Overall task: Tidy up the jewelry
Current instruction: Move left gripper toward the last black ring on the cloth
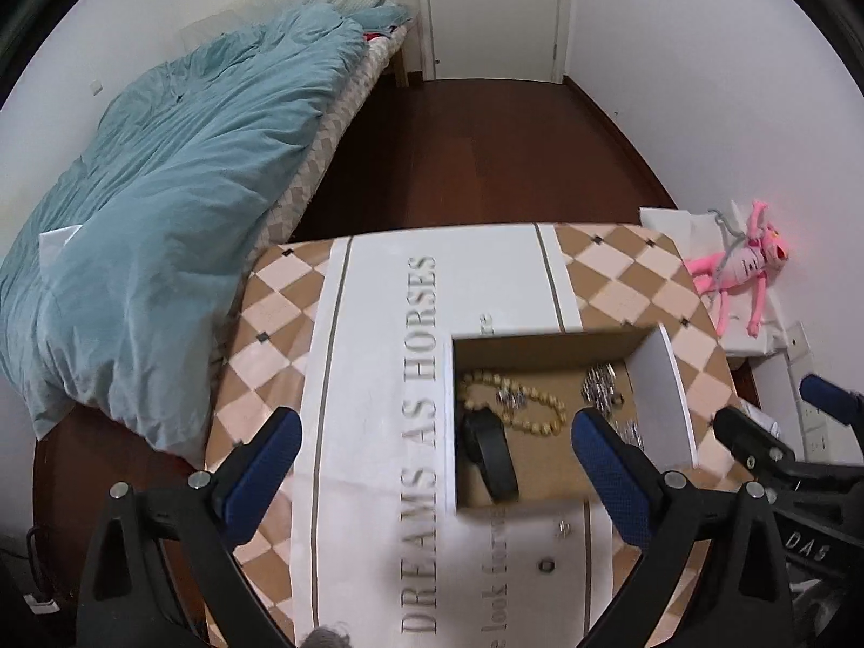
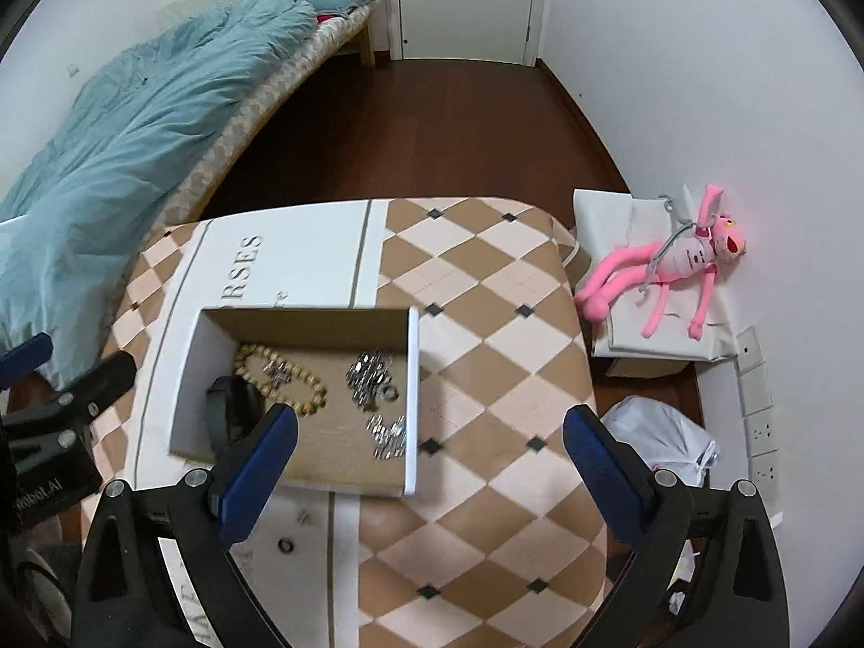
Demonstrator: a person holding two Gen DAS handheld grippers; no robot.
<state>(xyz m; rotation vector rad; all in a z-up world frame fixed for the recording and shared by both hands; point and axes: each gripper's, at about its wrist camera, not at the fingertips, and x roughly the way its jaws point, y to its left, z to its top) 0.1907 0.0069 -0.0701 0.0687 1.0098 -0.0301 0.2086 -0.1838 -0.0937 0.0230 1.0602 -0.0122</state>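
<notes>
An open cardboard box (image 1: 664,383) (image 2: 413,399) sits on the checkered table. Inside lie a beaded bracelet (image 1: 540,421) (image 2: 308,383), a black band (image 1: 494,459) (image 2: 227,410) and silver chain pieces (image 1: 602,386) (image 2: 372,372). Two small rings lie on the table in front of the box (image 1: 548,564) (image 2: 285,545). My left gripper (image 1: 437,475) is open and empty, hovering over the box's near left side. My right gripper (image 2: 429,470) is open and empty above the box's near right corner. The right gripper's fingers (image 1: 756,432) also show in the left wrist view.
The table (image 2: 486,335) has a white runner with lettering (image 1: 378,378). A bed with a blue duvet (image 1: 162,205) lies to the left. A pink plush toy (image 2: 680,264) rests on a box to the right, with a white bag (image 2: 664,437) below it.
</notes>
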